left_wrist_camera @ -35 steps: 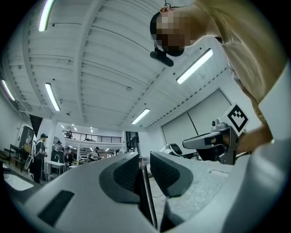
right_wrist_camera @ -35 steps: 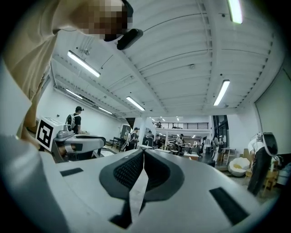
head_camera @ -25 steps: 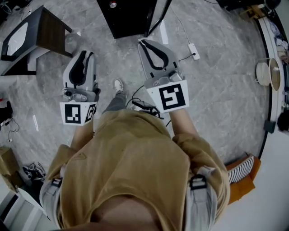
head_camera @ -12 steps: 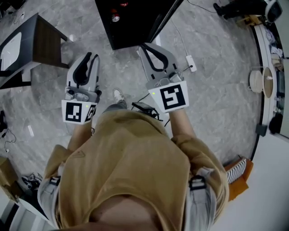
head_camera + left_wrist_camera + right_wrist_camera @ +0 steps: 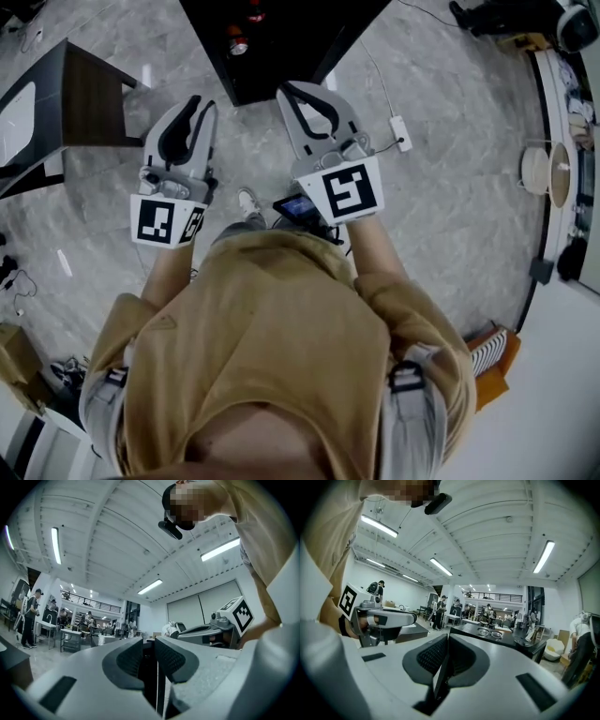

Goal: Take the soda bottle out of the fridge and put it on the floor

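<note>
While neither hand-held gripper carries anything, we judge that we are at the approach, the first step of the task. The left hand-held gripper has its jaws a narrow slit apart, with nothing in the slit. The right hand-held gripper has its jaws pressed together on nothing. Both point about level at the black fridge, which stands just ahead of their tips, nearer the right one. Ahead of the left hand-held gripper, deeper in that dark body, we take a small red-topped shape for the soda bottle, though it is too small for us to be sure. It is not yet on the grey floor beneath both grippers. A dark panel ahead and to the right of the right hand-held gripper looks like the door swung out, but we cannot settle that. The next move, as we see it, calls for one pair of jaws to spread wide, go in at bottle height and close round its body. A shut door would need pulling first.
</note>
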### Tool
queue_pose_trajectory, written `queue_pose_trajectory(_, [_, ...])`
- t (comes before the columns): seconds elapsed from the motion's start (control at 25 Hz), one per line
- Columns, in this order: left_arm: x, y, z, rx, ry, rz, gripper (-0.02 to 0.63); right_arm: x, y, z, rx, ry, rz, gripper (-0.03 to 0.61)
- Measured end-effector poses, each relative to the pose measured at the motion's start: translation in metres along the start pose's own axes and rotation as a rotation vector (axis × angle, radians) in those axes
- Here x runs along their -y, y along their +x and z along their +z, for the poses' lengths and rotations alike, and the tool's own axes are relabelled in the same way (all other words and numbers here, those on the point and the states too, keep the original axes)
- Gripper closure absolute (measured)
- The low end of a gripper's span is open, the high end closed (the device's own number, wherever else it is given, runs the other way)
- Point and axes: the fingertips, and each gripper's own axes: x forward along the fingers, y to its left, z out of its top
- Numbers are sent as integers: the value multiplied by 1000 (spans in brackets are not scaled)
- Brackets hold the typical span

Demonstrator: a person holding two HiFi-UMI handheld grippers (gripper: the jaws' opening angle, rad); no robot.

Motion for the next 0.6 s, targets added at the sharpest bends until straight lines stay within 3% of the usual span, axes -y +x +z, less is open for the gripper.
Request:
queue_pose_trajectory(0.16, [-18, 30, -14, -14, 39, 65, 537, 28, 36, -17, 31, 18, 50, 575])
queue_pose_trajectory(0.32, [-44, 62, -32, -16, 99, 185, 537, 54, 76, -42, 38, 10, 105, 575])
queue_pose_trajectory(0.44, [-62, 87, -51, -25, 149, 232, 537, 73, 102, -61, 60, 2, 104, 575])
queue_pose_trajectory(0.6, [-94, 114, -96, -34, 147, 285, 537, 87, 137, -93, 55, 2, 77, 575])
